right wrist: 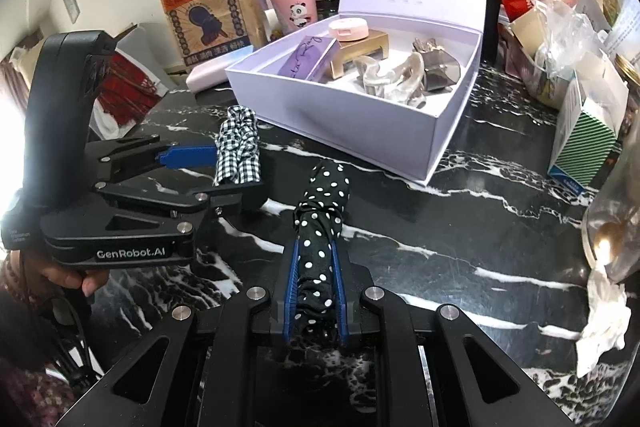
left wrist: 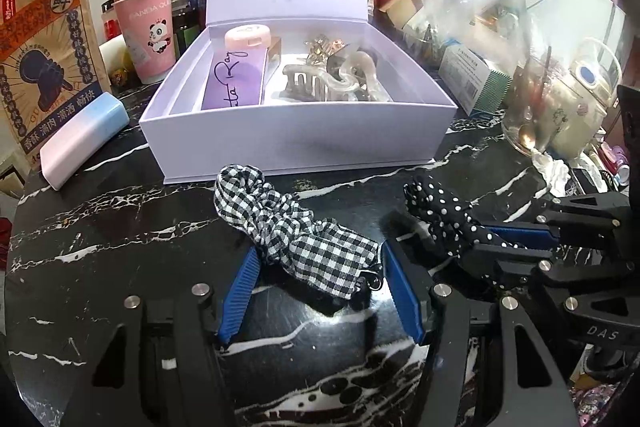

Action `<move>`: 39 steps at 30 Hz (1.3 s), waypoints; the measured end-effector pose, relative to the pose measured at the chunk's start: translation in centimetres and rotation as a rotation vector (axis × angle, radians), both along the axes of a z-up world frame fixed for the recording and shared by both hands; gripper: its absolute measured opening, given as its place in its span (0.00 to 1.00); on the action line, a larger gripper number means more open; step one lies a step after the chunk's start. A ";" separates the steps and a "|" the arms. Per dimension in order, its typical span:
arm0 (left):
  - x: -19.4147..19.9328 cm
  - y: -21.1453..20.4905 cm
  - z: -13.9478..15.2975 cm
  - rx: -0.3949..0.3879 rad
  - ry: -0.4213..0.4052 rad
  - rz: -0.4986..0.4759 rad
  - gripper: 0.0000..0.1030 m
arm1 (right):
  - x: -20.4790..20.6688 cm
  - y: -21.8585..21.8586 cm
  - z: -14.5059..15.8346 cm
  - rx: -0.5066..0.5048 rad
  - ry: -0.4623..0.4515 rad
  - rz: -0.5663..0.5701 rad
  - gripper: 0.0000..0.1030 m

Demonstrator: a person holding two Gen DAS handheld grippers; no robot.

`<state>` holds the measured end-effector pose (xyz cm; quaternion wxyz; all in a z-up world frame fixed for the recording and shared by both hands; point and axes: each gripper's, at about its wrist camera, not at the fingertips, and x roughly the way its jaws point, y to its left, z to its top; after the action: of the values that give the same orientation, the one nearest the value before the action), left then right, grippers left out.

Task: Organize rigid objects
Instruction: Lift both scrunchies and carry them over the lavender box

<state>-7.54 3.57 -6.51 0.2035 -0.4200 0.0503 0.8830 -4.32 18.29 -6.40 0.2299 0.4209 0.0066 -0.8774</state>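
Observation:
An open lilac box stands on the black marble table; it holds a purple case, a pink round tin and several hair claws. My left gripper is open, its blue pads either side of a black-and-white checked scrunchie lying on the table. My right gripper is shut on a black polka-dot scrunchie, just right of the left gripper.
A pink-and-blue case lies left of the box. Paper cups, a brown bag, jars and bottles stand behind. A green-striped carton, a glass jar, tissue and plastic bags crowd the right side.

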 end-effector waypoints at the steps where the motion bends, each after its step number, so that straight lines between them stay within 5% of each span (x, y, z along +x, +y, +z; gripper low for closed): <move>1: 0.2 -0.1 0.2 0.003 0.003 0.001 0.59 | 0.1 0.1 0.1 -0.003 0.001 -0.001 0.15; 39: 6.2 1.4 6.9 0.061 0.157 -0.045 0.59 | 6.2 2.1 6.5 -0.046 0.153 -0.072 0.15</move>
<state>-1.30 4.96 0.36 0.2314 -0.3420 0.0487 0.9094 1.87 20.35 0.15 0.2066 0.3471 -0.0112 -0.9147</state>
